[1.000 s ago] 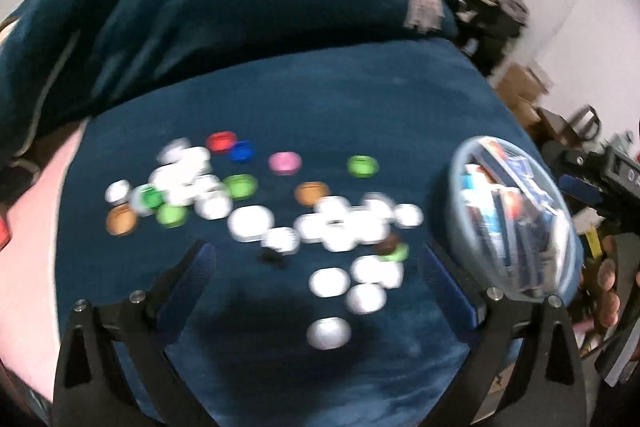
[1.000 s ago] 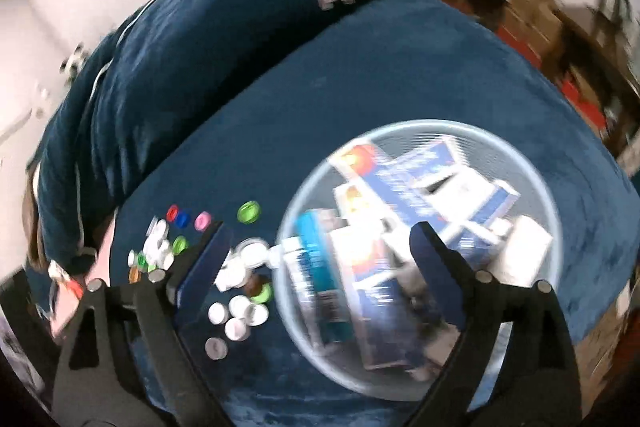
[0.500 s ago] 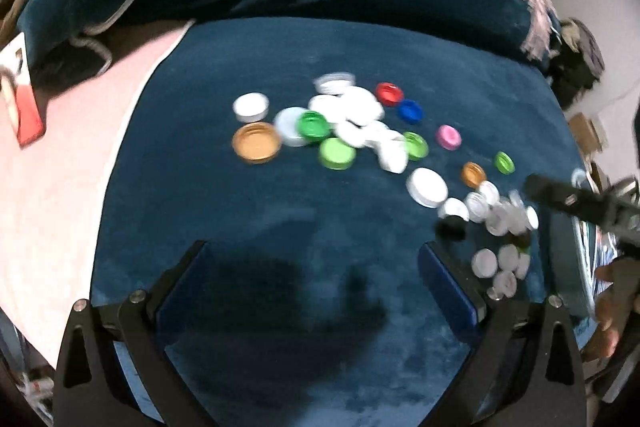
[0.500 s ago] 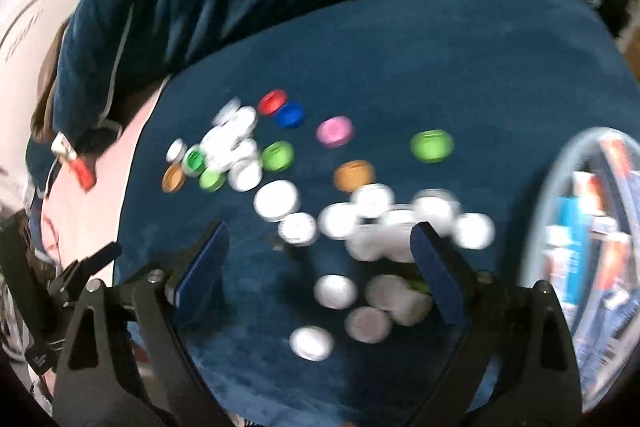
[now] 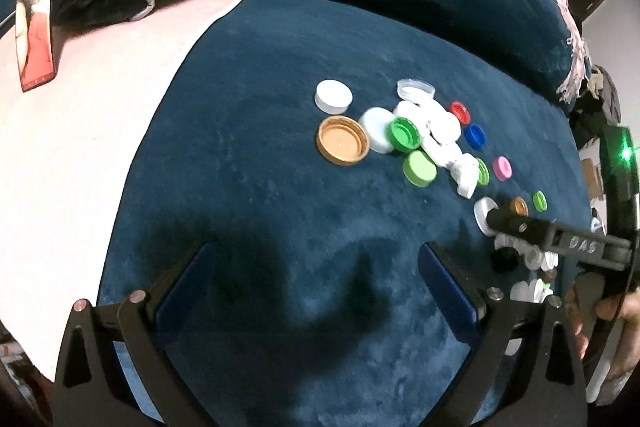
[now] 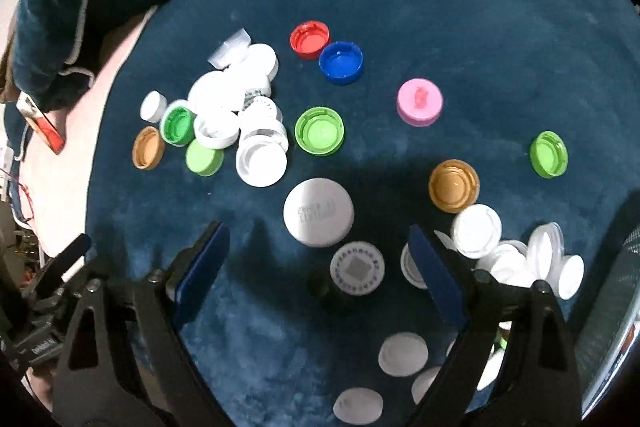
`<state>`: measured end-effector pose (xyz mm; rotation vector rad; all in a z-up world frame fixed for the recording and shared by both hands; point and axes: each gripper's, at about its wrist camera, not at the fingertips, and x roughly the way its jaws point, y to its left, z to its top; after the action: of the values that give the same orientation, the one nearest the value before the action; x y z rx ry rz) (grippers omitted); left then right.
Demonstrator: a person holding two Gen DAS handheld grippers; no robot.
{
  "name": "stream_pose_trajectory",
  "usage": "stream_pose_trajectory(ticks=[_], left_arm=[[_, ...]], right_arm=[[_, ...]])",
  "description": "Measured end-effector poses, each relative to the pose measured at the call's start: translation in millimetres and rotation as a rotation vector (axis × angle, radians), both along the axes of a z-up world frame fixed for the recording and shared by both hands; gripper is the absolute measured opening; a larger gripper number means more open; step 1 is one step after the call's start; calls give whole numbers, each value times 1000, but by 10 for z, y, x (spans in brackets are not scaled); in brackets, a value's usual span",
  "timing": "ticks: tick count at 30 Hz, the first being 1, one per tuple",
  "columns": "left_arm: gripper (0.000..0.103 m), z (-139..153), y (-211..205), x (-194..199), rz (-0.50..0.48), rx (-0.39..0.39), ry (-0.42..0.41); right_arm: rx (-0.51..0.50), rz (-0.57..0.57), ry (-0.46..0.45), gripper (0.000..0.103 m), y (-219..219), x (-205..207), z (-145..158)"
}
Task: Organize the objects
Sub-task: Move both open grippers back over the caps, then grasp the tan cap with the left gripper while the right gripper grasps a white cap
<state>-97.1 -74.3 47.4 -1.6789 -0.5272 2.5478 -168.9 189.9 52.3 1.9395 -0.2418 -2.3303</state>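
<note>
Left wrist view: the left gripper (image 5: 314, 283) hangs with jaws spread wide over bare dark blue plush cloth (image 5: 260, 187), nothing between them. The bottle caps (image 5: 400, 139) lie beyond and to the right, a loose cluster of round plastic lids: a gold one (image 5: 343, 145) lying hollow side up, white, green, red and blue ones. Further right the caps are partly hidden behind a black bar of the right gripper (image 5: 560, 239); raised lettering on it is too blurred to read. A hand (image 5: 600, 307) is cut off at the edge. Right wrist view: the right gripper (image 6: 318, 267) has its jaws spread, empty, above a large white cap (image 6: 319, 212) with faint embossed text that cannot be read and a printed white cap (image 6: 357, 269). A pink cap (image 6: 420, 101) lies apart. A mesh basket (image 6: 624, 267) is cut off at the right.
</note>
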Motion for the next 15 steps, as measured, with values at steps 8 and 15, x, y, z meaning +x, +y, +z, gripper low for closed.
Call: stream_pose_trajectory(ticks=[8, 15], left_arm=[[100, -40, 25, -272, -26, -13, 50], [86, -250, 190, -613, -102, -80, 38]], right_arm=[[-21, 63, -2, 40, -117, 20, -44], [-71, 62, 20, 40, -110, 67, 43]])
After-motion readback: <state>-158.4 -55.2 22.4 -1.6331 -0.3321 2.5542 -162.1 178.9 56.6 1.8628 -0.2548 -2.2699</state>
